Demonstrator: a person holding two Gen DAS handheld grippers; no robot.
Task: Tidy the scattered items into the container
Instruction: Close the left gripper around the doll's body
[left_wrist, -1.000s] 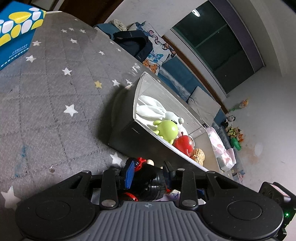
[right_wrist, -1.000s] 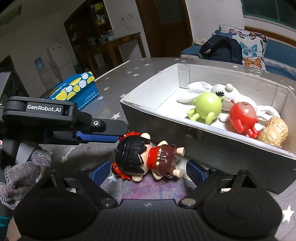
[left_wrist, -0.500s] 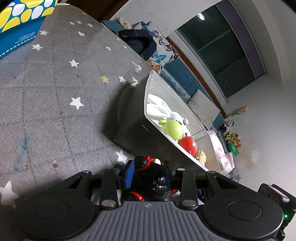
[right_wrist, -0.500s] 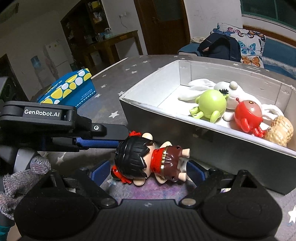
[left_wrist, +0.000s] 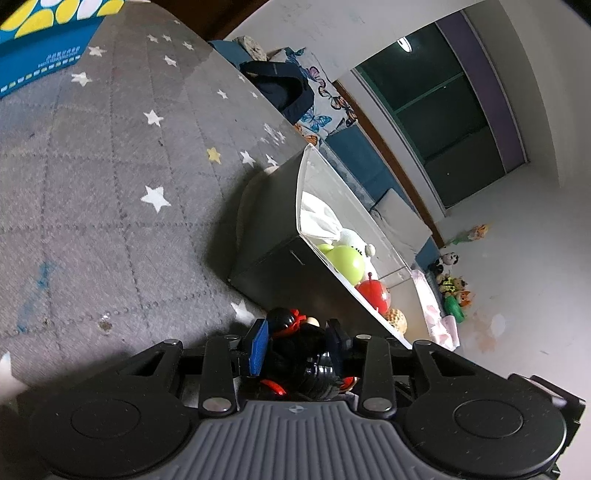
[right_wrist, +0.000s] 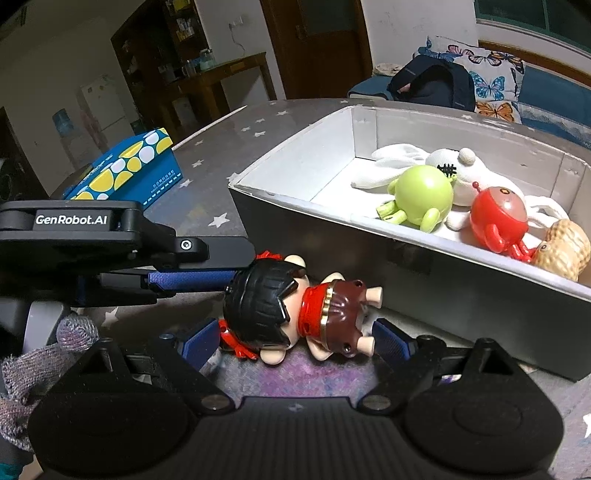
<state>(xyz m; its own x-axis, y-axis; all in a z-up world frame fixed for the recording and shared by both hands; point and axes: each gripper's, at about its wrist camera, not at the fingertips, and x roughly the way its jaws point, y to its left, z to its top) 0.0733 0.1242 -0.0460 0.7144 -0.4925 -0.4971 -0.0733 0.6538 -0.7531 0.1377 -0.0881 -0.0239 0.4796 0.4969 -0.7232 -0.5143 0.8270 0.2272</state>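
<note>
A small doll (right_wrist: 295, 306) with black hair, red scarf and brown dress lies on its side before the near wall of the grey box (right_wrist: 406, 266). My left gripper (right_wrist: 243, 266) reaches in from the left. Its jaws are opening, and the doll's head (left_wrist: 295, 339) is still between the blue pads (left_wrist: 258, 343), which touch it. My right gripper (right_wrist: 295, 332) stands wide open astride the doll, one pad beyond the head, one beyond the feet. Inside the box lie a green toy (right_wrist: 421, 195), a red toy (right_wrist: 498, 214), a white plush (right_wrist: 443, 166) and a peanut figure (right_wrist: 565, 247).
The box stands on a grey star-patterned tablecloth (left_wrist: 110, 184). A blue and yellow tissue box (right_wrist: 125, 173) sits at the far left of the table. A dark backpack (right_wrist: 432, 85) rests on the sofa behind. A grey knitted glove (right_wrist: 37, 354) holds the left gripper.
The left wrist view has tilted a little, and the box has slid right and lower in it. The doll stays between both pairs of fingers. The right gripper has kept still.
</note>
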